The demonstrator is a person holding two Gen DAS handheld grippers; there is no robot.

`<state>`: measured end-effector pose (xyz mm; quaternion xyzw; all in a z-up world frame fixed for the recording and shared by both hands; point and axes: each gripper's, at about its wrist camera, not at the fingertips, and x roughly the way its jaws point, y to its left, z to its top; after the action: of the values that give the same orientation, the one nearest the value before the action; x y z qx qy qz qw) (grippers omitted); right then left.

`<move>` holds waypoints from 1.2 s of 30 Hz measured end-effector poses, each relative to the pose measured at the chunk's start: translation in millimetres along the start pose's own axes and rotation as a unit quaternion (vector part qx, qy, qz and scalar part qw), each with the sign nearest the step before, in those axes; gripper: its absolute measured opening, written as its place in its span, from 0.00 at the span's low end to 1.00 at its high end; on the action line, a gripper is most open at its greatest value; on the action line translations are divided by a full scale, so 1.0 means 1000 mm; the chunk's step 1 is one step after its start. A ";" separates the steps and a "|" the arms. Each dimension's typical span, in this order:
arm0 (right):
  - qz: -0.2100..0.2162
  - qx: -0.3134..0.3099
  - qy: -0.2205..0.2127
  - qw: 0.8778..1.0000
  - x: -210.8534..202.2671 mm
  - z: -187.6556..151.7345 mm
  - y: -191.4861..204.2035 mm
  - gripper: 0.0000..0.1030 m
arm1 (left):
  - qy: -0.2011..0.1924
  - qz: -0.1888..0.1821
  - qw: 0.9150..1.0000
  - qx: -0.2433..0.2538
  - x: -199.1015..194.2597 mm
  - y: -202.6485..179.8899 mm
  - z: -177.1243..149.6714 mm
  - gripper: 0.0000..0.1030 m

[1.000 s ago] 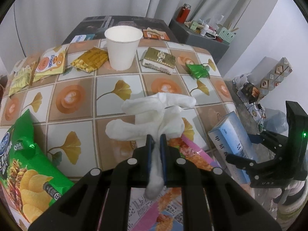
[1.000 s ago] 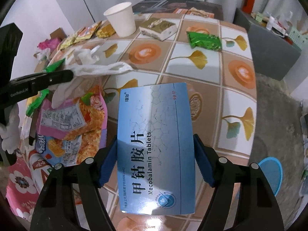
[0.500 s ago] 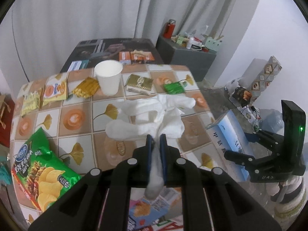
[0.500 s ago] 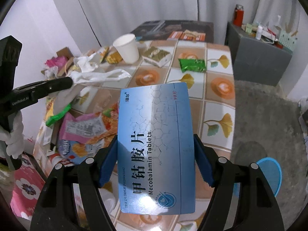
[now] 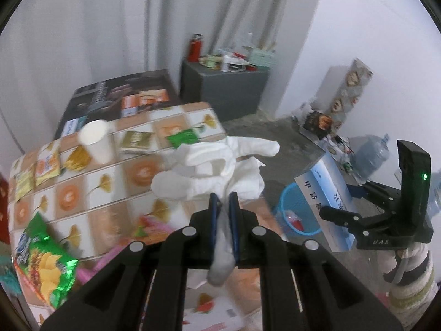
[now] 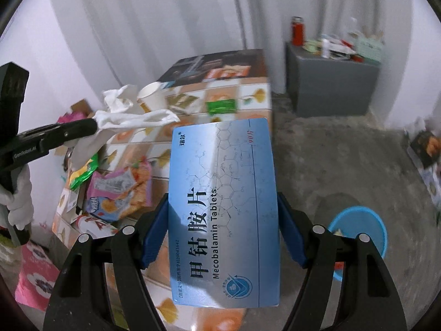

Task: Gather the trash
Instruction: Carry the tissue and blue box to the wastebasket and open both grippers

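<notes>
Holding trash in both grippers: left gripper fingers nearly shut on crumpled white tissue, which fans out beyond the tips above the table. Right gripper fingers, wide apart, clamp blue tablet box by its sides. Blue bin on floor, lower right. Snack wrappers, paper cup on table.

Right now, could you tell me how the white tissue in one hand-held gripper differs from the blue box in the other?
The white tissue is soft and crumpled, flopping out past the tips; the blue medicine box is flat, rigid and printed. The left hand-held gripper pinches the tissue with jaws almost shut, while the right hand-held gripper spans the box's width with jaws wide. Both are held in the air, off the tiled table.
</notes>
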<state>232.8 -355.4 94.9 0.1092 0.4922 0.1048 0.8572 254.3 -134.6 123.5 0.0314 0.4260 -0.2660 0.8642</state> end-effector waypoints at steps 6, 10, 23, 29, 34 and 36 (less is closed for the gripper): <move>-0.010 0.087 0.003 0.996 -0.015 -0.019 -0.069 0.67 | 0.032 -0.045 0.998 0.041 0.049 -0.072 0.011 0.08; -0.023 0.163 0.006 0.986 -0.017 -0.038 -0.124 0.67 | 0.068 -0.082 0.993 0.059 0.097 -0.123 0.014 0.08; -0.103 0.368 0.018 0.924 0.048 -0.095 -0.286 0.74 | 0.176 -0.151 0.966 0.113 0.286 -0.281 -0.020 0.10; -0.157 0.417 -0.013 0.895 0.071 -0.121 -0.326 0.82 | 0.175 -0.161 0.968 0.079 0.332 -0.299 -0.028 0.48; -0.183 0.413 -0.042 0.891 0.055 -0.132 -0.319 0.82 | 0.156 -0.173 0.968 0.093 0.304 -0.290 -0.026 0.51; -0.193 0.402 -0.061 0.893 0.043 -0.132 -0.308 0.82 | 0.136 -0.177 0.969 0.102 0.279 -0.285 -0.023 0.51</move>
<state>162.0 -626.3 -94.8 0.3536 0.4503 -0.2764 0.7719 237.5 -492.8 -52.4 0.0797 0.5084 -0.4500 0.7298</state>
